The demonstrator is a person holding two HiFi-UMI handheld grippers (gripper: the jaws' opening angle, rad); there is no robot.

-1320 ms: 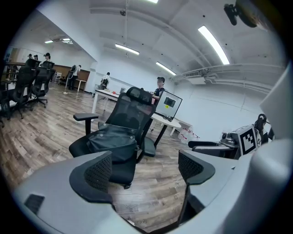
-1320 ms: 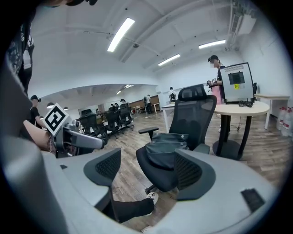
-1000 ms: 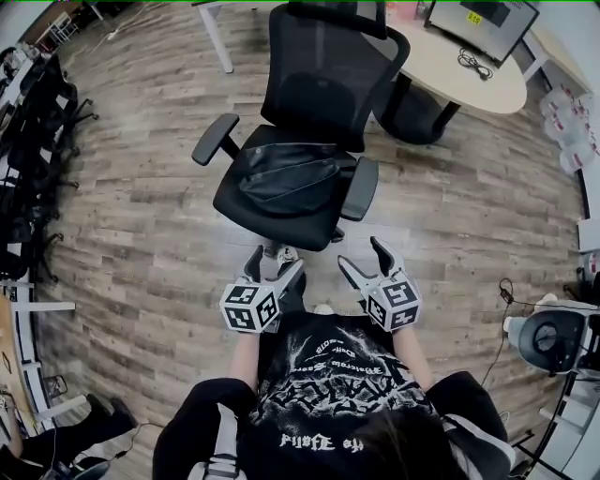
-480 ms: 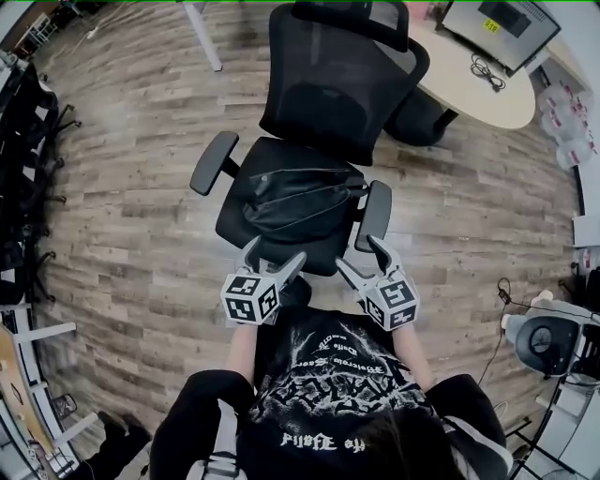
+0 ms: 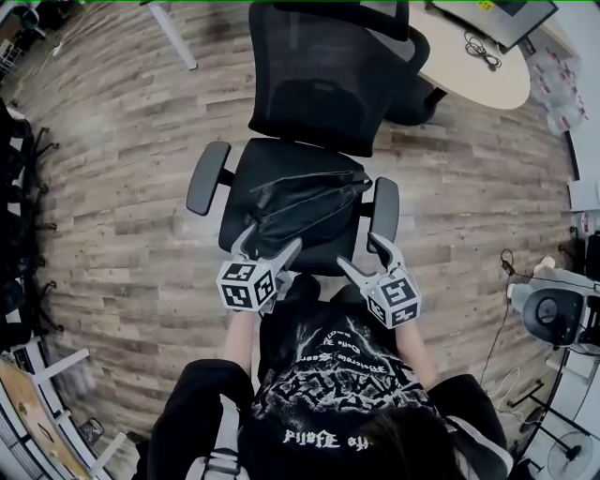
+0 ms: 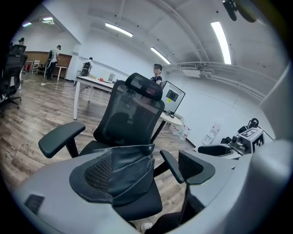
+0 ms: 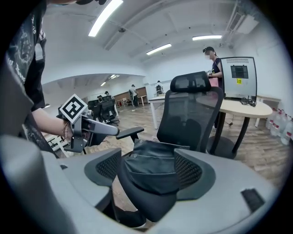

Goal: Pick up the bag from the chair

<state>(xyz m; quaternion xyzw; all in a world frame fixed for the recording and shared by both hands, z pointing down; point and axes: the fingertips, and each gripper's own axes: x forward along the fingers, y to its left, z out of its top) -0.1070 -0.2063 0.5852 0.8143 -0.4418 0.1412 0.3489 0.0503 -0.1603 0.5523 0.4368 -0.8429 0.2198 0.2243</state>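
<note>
A flat black bag [image 5: 305, 200] lies on the seat of a black mesh office chair [image 5: 323, 89]. Both grippers hover at the seat's front edge, short of the bag. My left gripper [image 5: 270, 241] is open near the bag's front left corner. My right gripper [image 5: 362, 254] is open beside the right armrest [image 5: 384, 211]. In the left gripper view the bag [image 6: 130, 167] shows beyond the open, empty jaws. The right gripper view frames the bag [image 7: 153, 167] the same way, with the left gripper [image 7: 91, 126] off to the side. Nothing touches the bag.
A round table [image 5: 469, 70] with a monitor [image 5: 497, 9] stands behind the chair at the right. Dark chairs [image 5: 19, 187] line the left edge. A grey device [image 5: 553, 319] and cables sit on the wood floor at the right. People stand far off in the room.
The chair has drawn nearer. Both grippers, still open, have moved forward from the floor in front of the chair to the front edge of the seat.
</note>
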